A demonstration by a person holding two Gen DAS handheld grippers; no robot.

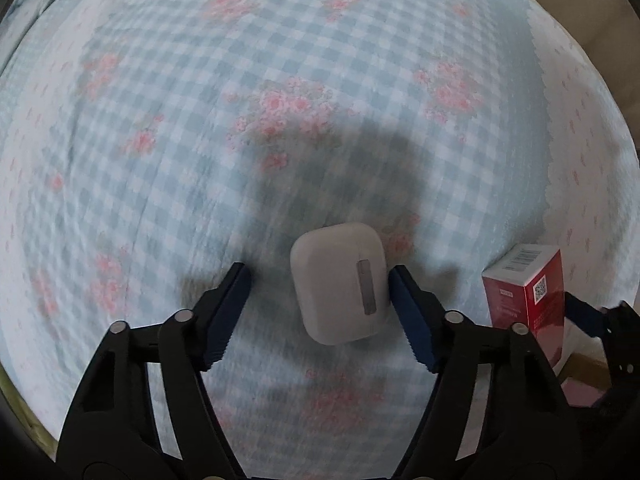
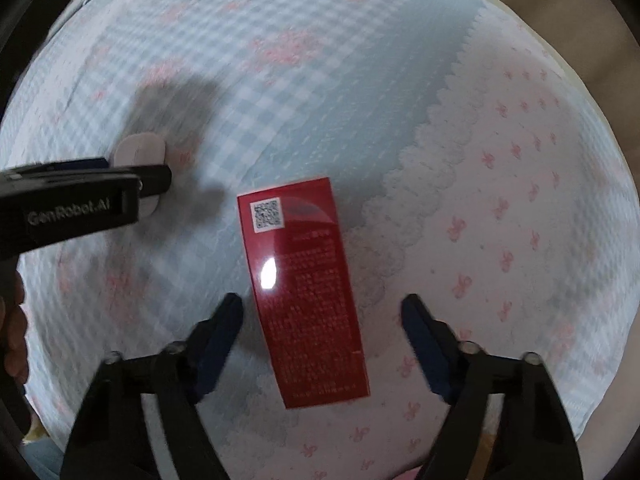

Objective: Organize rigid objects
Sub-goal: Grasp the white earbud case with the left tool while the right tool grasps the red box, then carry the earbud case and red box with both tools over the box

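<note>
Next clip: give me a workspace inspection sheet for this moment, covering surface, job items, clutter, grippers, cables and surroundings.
Surface: bedspread, blue-white check with pink flowers and a scalloped pale border.
Job's things: white earbud case lying flat; red box lying flat, QR code up, partly on the border.
Clutter: nothing seen.
Grippers: left hand-held gripper astride the case, one pad at its side, the other clear, so open; right hand-held gripper astride the box with gaps both sides, open.
Cables: nothing seen.
Surroundings: a person's fingers at the right view's left edge; beyond the bed too blurred to tell.
</note>
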